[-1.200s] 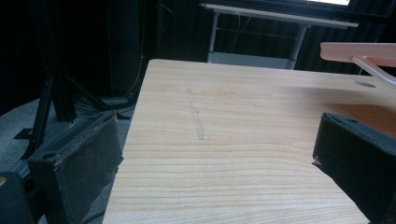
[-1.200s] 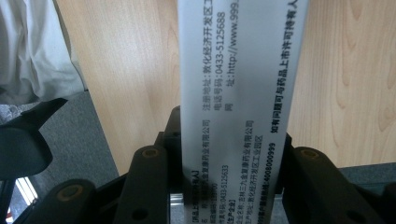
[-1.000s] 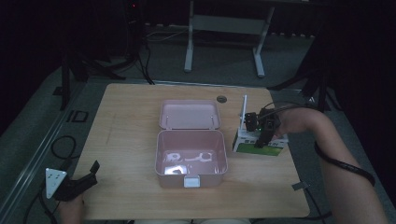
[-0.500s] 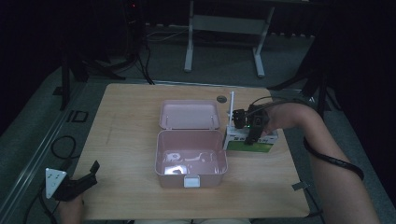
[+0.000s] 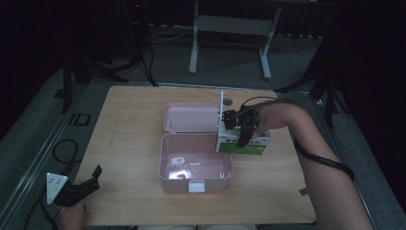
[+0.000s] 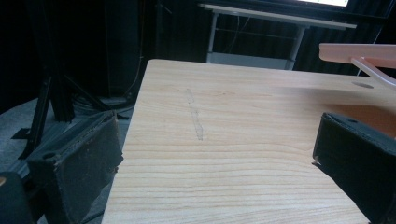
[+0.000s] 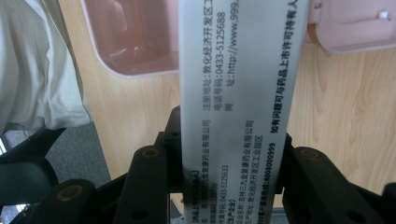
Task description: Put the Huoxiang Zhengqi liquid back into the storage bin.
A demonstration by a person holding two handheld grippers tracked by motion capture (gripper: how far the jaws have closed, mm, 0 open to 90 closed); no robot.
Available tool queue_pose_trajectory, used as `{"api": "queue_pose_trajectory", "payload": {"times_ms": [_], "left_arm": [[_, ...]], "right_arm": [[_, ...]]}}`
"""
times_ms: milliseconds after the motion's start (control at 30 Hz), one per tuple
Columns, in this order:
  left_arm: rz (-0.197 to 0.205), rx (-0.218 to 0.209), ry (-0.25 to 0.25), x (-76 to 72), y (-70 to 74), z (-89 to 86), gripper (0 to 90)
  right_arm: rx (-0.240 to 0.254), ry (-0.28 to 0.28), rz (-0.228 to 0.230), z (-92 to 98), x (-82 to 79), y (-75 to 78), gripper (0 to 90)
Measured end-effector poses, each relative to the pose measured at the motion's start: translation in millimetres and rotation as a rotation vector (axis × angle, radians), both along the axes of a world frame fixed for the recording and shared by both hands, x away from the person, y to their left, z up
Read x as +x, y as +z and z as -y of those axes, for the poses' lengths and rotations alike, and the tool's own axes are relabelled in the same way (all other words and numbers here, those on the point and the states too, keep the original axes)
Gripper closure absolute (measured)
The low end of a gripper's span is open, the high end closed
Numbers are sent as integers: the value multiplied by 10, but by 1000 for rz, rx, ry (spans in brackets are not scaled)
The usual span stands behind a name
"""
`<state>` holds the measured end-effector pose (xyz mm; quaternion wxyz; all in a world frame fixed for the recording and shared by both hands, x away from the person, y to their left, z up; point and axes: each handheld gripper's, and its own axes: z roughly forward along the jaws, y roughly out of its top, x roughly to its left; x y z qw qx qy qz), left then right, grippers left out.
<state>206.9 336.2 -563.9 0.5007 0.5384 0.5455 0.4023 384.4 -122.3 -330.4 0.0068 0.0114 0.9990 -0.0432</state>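
White and green carton [image 5: 243, 142], medicine-pack look, printed panel [image 7: 238, 93] full of small text; sits just right of open pink box [image 5: 196, 163], touching or nearly touching its right wall, low over or on wooden table [image 5: 129, 124], contact underneath not visible

Clamped in right gripper [image 5: 245, 128], jaws closed on carton's two broad faces, printed narrow side running up between them in right gripper view; carton reaches well past jaw tips toward pink tray

Probably light, thin cardboard: stiff enough across narrow side, crushable across broad faces, glossy so somewhat slippery. Best held as now, pads flat on broad faces near one end, modest squeeze only; too hard dents it, too soft lets it pivot since most of length overhangs. Contents unknown, so weight only a guess

Pink box: lid [image 5: 191, 117] laid open flat behind tray, tray holding a few small pale items [image 5: 179, 165], too blurred to identify; white latch tab [image 5: 196, 186] at front wall

Left gripper [image 5: 79, 188] parked at near-left corner of table, well apart from box, jaws spread wide, nothing between them, bare wood ahead in left gripper view

Small dark round thing [image 5: 227, 101] on table beyond lid, unclear what
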Motion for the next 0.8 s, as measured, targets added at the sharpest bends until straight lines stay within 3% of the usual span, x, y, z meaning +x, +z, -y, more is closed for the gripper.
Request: {"api": "queue_pose_trajectory", "payload": {"times_ms": [800], "left_arm": [[2, 0, -3, -2, 0, -2, 10]], "right_arm": [[-8, 93, -12, -700, -157, -80, 634]]}}
